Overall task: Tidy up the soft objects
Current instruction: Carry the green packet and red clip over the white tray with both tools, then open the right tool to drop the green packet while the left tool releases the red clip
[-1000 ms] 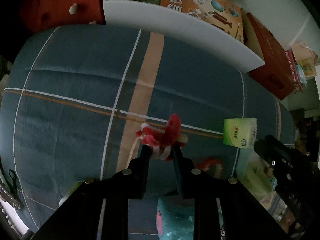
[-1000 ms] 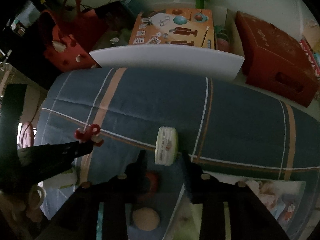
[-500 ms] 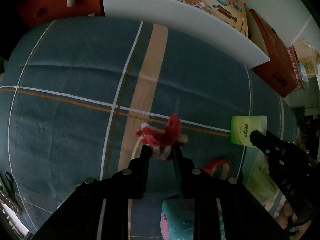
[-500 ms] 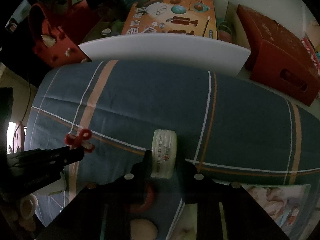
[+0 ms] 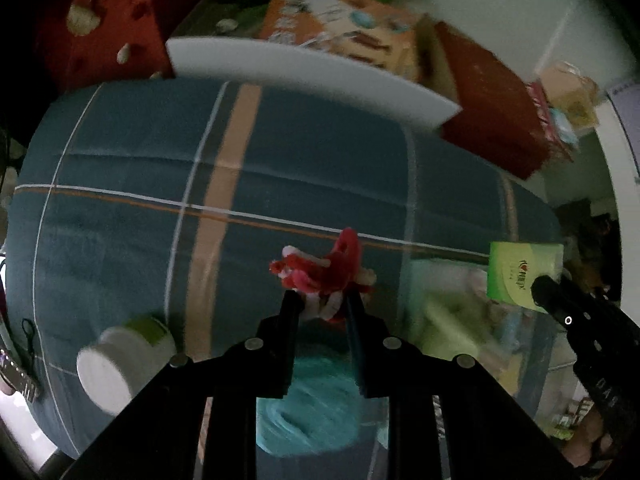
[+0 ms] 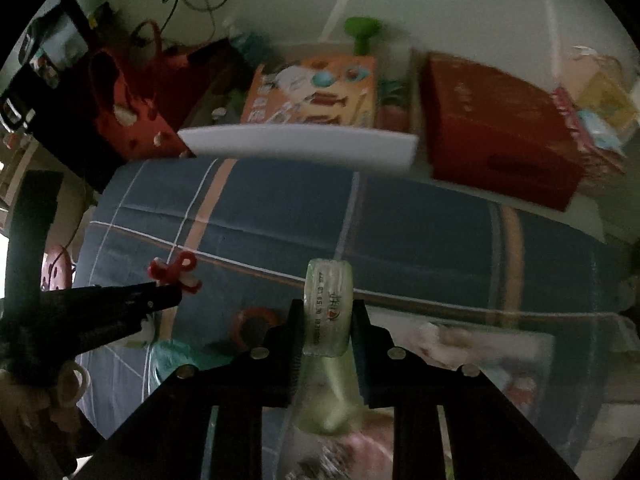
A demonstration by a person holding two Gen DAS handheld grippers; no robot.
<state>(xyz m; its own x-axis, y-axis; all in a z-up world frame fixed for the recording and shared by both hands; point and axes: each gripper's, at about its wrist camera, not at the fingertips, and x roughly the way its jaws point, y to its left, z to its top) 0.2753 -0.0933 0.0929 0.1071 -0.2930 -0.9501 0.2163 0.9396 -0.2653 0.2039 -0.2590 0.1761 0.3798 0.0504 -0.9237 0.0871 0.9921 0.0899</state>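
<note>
Lifting clear of the striped blue bedspread (image 5: 280, 152), both grippers now carry their loads higher than a second ago, so the pick-up looks done and placing comes next. The right gripper (image 6: 328, 320), open around the green tissue pack (image 6: 329, 304) a second back, has clamped its sides. The left gripper (image 5: 322, 300) remains pinched on the red and white fuzzy toy (image 5: 324, 272), near the middle of the bed.

Blue plaid bed cover (image 5: 312, 160), with white cup (image 5: 116, 364), teal cushion (image 5: 312, 408), red ring (image 6: 254, 322).
</note>
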